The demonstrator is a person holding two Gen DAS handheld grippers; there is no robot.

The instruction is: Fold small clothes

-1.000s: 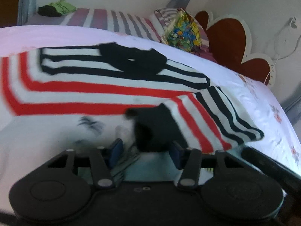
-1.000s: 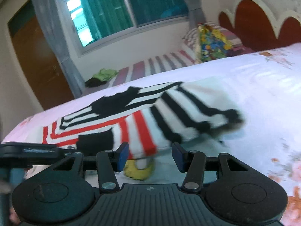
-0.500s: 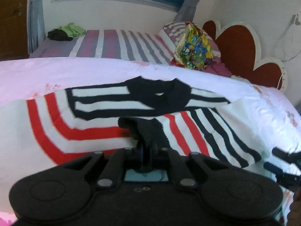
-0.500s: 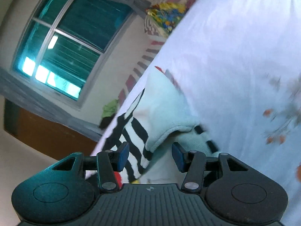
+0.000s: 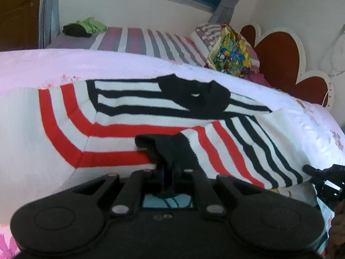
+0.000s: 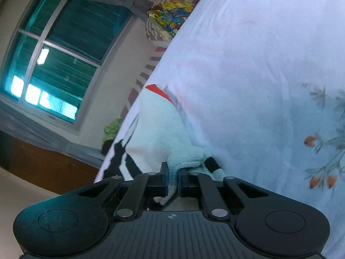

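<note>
Both tongs have closed since a second ago, when they stood spread on either side of the striped sweater point(image 5: 133, 116). Left tongs point(image 5: 167, 173) are pressed together, pinching the black cuff point(image 5: 170, 149) of a sleeve folded across the sweater's body. Right tongs point(image 6: 173, 179), rolled sideways, have just been closing and now pinch a pale knitted edge point(image 6: 172, 168) of the same sweater. It lies spread on the white floral bedspread point(image 6: 248, 75), black collar point(image 5: 200, 97) towards the far side
</note>
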